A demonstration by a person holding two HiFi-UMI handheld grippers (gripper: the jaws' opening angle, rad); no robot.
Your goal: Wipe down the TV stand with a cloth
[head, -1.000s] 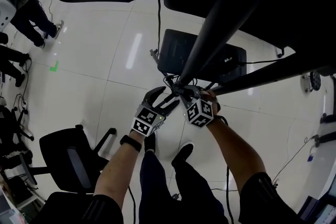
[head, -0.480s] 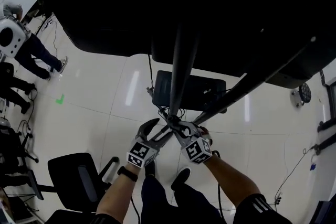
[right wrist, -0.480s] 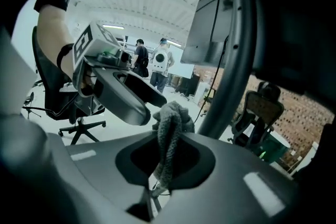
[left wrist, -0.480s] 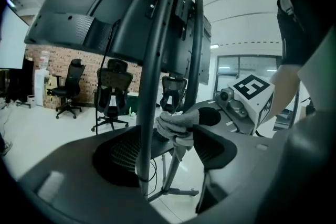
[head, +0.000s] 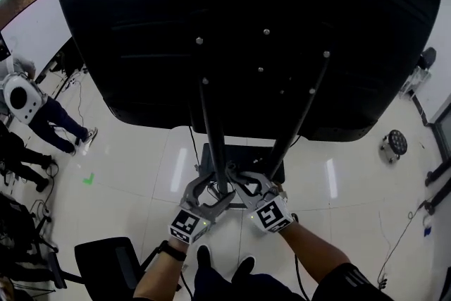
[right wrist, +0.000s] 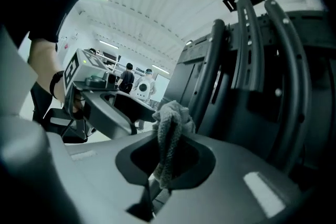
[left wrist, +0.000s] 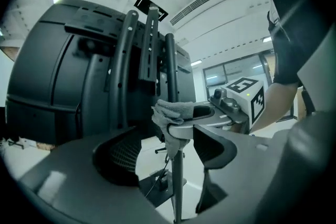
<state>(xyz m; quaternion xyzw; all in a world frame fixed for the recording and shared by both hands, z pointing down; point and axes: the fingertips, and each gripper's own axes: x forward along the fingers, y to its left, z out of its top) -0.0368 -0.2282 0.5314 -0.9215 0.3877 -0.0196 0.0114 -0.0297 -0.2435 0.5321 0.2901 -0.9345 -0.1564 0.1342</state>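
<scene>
- Left gripper [head: 213, 192]: jaws spread wide, nothing clamped. The thin left pole [head: 213, 130] of the TV stand rises between them, and I can't tell if it touches either jaw.
- Cloth [right wrist: 171, 122]: grey and bunched, low on that pole, just under the big black TV [head: 246, 25].
- Right gripper [right wrist: 167, 157]: jaws pinched tight on the cloth, close beside the left gripper.
- Step: wiping the left pole, looks early in the task.
- Next: likely slide the cloth along the pole, keeping the pinch firm. The right pole [head: 299, 120] and base [head: 271, 155] are left to wipe.
</scene>
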